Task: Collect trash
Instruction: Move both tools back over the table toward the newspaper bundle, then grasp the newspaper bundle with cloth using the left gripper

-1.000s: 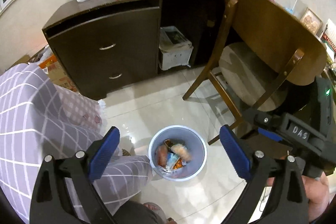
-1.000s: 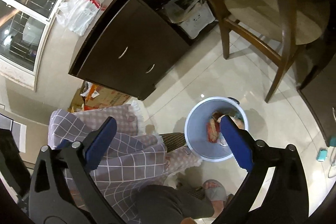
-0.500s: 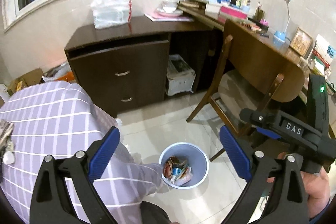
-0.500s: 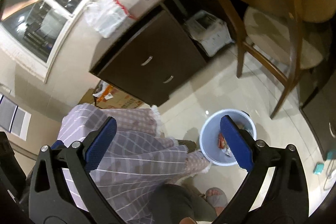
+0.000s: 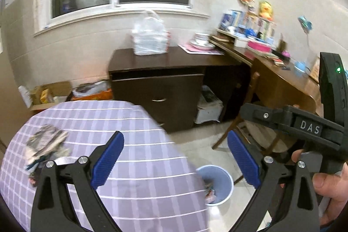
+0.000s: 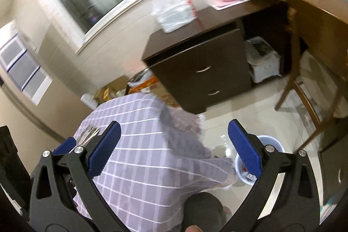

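Left wrist view: left claw (image 5: 175, 158) is spread wide, nothing between the blue pads (image 5: 107, 162). Below and between the fingers sits the purple checked cloth (image 5: 130, 166) over a table. The pale blue trash bin (image 5: 219, 179) is on the floor just inside the right finger, low in frame, partly hidden by the cloth edge; some wrappers (image 5: 209, 192) show inside it, too blurred to identify. Left of the left finger, a crumpled pile of wrappers/paper (image 5: 45, 145) lies on the cloth. The right claw's body (image 5: 304, 125), marked "DAS", crosses just right of the right finger, with the person's hand (image 5: 328, 184) on its handle. Ahead: dark drawer cabinet (image 5: 161, 97) with a white plastic bag (image 5: 151, 38) on top, and a wooden chair (image 5: 250, 119) ahead-right at the counter (image 5: 282, 73).

Right wrist view: right claw (image 6: 174, 145) is also released, fingers wide apart, empty. The cloth (image 6: 141, 166) fills the gap and the area under the left finger. The bin (image 6: 269, 142) sits directly behind the right finger pad, mostly hidden by it; rim and a bit of contents visible. Paper pile (image 6: 89, 134) lies just beyond the left fingertip on the cloth. Cabinet (image 6: 202, 71) is ahead, bag (image 6: 174, 10) on top of it, chair (image 6: 304, 88) ahead-right.
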Action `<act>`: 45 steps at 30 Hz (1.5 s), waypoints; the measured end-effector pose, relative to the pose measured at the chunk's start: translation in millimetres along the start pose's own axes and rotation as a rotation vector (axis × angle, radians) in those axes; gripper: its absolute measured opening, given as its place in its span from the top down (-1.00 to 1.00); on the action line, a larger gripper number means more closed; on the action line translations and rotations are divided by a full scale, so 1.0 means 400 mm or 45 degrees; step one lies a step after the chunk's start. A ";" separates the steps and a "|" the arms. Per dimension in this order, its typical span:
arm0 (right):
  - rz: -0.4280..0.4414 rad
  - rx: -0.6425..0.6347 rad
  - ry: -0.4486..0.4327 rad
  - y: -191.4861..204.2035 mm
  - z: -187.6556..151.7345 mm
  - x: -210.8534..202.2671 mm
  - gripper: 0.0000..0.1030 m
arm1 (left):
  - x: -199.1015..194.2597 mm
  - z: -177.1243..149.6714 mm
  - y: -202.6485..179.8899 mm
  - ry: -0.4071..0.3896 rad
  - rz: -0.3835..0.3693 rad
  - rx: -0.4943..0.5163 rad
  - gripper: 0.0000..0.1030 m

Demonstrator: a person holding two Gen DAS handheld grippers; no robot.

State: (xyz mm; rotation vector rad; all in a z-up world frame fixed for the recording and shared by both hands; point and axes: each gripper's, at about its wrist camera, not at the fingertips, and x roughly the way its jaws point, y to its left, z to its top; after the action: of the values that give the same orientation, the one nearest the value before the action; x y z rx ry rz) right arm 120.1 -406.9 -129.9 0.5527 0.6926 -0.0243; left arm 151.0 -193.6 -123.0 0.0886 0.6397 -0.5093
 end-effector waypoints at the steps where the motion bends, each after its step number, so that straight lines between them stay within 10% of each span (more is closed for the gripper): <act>1: 0.017 -0.035 0.014 0.038 -0.005 0.013 -0.88 | -0.014 -0.006 0.031 -0.004 0.017 -0.020 -0.83; 19: 0.137 -0.368 0.211 0.398 -0.141 0.176 -0.88 | -0.090 -0.128 0.510 0.057 0.417 -0.291 -0.83; 27: 0.140 -0.382 0.256 0.416 -0.161 0.221 -0.88 | 0.012 -0.130 0.564 0.199 0.494 -0.104 -0.83; 45: 0.121 -0.341 0.297 0.350 -0.142 0.275 -0.88 | 0.165 -0.079 0.666 0.372 0.403 -0.092 -0.59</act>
State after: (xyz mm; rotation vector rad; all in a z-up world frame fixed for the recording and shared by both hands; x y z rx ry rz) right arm 199.4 -241.6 -166.6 0.3327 0.8797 0.2222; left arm 306.7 18.5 -207.4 0.1950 0.9103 -0.1669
